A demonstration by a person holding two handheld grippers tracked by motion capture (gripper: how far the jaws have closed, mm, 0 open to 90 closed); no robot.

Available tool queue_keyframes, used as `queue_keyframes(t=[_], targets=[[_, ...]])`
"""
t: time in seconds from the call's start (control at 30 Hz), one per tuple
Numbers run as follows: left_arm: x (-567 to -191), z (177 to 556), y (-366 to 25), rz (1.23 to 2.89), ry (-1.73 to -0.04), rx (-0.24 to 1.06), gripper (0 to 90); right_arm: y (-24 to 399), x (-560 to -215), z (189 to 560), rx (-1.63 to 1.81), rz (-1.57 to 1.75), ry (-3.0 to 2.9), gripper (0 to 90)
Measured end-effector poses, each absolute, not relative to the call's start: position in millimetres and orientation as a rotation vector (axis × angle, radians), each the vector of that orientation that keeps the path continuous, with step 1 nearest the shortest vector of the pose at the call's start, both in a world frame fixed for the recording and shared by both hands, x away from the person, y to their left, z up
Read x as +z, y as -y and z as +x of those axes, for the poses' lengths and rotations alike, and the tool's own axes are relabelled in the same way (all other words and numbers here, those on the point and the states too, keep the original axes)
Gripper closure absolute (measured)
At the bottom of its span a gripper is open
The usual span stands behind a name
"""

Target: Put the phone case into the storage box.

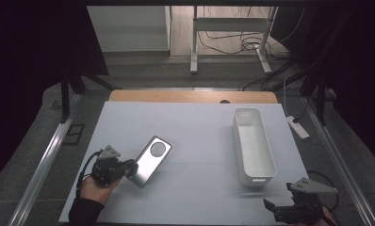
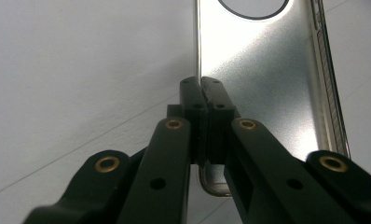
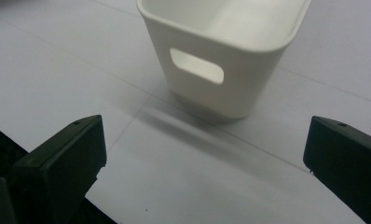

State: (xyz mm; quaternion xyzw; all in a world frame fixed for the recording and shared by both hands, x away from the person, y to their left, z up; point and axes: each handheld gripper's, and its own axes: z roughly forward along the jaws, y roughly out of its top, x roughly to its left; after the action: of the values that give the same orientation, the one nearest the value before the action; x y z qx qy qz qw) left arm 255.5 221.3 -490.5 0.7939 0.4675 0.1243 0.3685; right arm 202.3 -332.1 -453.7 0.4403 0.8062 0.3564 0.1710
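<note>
- The silver phone case [image 1: 150, 160] is lying on the left half of the white table [image 1: 199, 136], its long axis running on a diagonal from the near left to the far right in the high view.
- Its round camera cutout [image 1: 158, 149] is sitting at the far right end, pointing away from the person; the plain end is pointing back toward the left gripper [image 1: 129, 168].
- In the left gripper view the case [image 2: 263, 79] is stretching straight away from the jaws, with the cutout at the top of the frame.
- The left gripper is clenching the near end of the case: its jaws are standing pressed together on the case's long edge.
- The left hand [image 1: 93, 188] is coming in from the near left corner, holding the gripper roughly level and aiming it rightward along the case's axis.
- The right gripper [image 1: 282, 207] is hovering at the near right edge with its jaws spread wide and nothing between them.
- It is facing the near end of the white bin [image 3: 221, 56], which is standing lengthwise on the right half of the table, well apart from the case.
</note>
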Motion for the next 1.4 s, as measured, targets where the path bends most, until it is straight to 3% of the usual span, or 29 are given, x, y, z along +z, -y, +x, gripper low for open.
queue_keyframes(t=[0.8, 1.4], targets=[[-486, 233, -207, 1.996, -1.163, 0.299, 88.8, 315, -427, 215, 1.201, 1.125, -2.342, 0.0], [-483, 225, -191, 1.958, -1.103, 0.274, 88.8, 293, -425, 235, 1.252, 1.113, -2.406, 0.0]])
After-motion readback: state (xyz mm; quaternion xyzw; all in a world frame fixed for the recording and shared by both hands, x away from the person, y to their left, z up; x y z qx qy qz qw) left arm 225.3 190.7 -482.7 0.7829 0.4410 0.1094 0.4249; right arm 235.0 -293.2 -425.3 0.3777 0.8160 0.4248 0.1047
